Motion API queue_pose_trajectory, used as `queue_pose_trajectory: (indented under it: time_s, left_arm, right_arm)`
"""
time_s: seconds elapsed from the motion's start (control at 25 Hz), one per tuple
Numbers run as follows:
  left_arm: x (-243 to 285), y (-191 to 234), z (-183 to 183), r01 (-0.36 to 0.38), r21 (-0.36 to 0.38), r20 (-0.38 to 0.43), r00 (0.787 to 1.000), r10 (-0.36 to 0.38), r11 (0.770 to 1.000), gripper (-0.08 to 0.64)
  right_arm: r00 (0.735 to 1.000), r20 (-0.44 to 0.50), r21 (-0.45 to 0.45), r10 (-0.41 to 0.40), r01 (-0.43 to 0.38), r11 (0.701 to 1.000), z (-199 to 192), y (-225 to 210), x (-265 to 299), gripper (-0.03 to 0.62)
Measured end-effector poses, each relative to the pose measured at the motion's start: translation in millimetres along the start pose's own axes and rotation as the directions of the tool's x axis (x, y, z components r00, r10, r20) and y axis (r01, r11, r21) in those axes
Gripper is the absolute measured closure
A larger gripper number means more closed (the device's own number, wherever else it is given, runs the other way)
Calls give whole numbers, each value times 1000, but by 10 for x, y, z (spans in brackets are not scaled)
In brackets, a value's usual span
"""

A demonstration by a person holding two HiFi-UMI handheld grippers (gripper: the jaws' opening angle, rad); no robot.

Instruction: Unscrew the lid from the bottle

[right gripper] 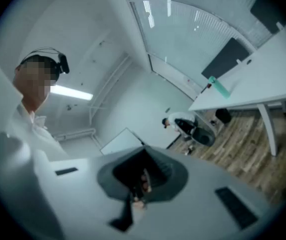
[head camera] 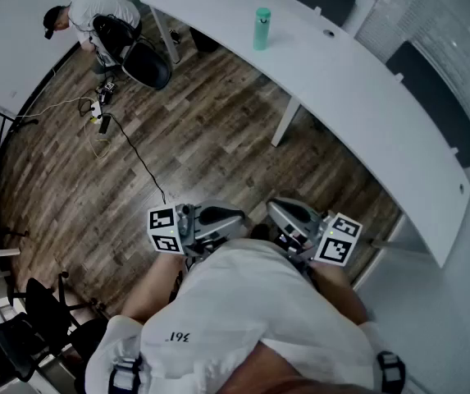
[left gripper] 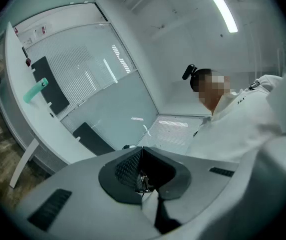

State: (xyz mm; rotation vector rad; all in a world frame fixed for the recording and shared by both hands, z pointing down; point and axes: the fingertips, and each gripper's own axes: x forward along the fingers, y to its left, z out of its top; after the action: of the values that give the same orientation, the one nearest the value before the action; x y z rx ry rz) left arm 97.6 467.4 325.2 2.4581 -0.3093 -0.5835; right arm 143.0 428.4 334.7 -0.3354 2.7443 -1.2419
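The green bottle (head camera: pixel 262 28) is seen standing upright on the long white desk (head camera: pixel 366 89), near the desk's far end and close to its floor-side edge. Nothing is touching it. Its lid cannot be told apart from the body at this range.

Both tools are held well away from the desk, tucked in against the person's white shirt (head camera: pixel 235 310), on the near side of the wooden floor (head camera: pixel 202 138) that lies between the person and the desk. The left tool (left gripper: pixel 142 173) is seen with its jaws brought fully together, and nothing is caught between them. The right tool (right gripper: pixel 142 178) is closed the same way, its jaws meeting with nothing gripped, though that view is somewhat blurred. In the head view, a marker cube is shown on each tool, one to the left (head camera: pixel 162 230) and one to the right (head camera: pixel 339 239).

From both gripper views the bottle is picked out small and distant on the desk top (left gripper: pixel 35 91) (right gripper: pixel 218 87).

Beyond the desk's far end, a second person (head camera: pixel 95 19) is seen bent over beside a dark chair (head camera: pixel 144 62), and cables (head camera: pixel 95 113) are strewn on the floor close by.
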Motion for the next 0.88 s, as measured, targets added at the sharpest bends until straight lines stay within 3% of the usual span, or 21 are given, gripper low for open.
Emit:
queue_pose_trajectory:
  time_s: [0.52, 0.72, 0.88]
  left_arm:
    - [210, 100, -116, -61, -23, 14, 998, 61, 998, 537]
    - [232, 123, -96, -93, -11, 53, 994, 94, 996, 537]
    - [318, 154, -112, -87, -29, 68, 994, 89, 996, 538]
  right_arm:
    - [999, -27, -72, -36, 34, 997, 71, -120, -228, 571]
    - [999, -5, -27, -49, 49, 998, 101, -224, -338, 569]
    - [997, 2, -78, -73, 73, 994, 195, -295, -438, 558]
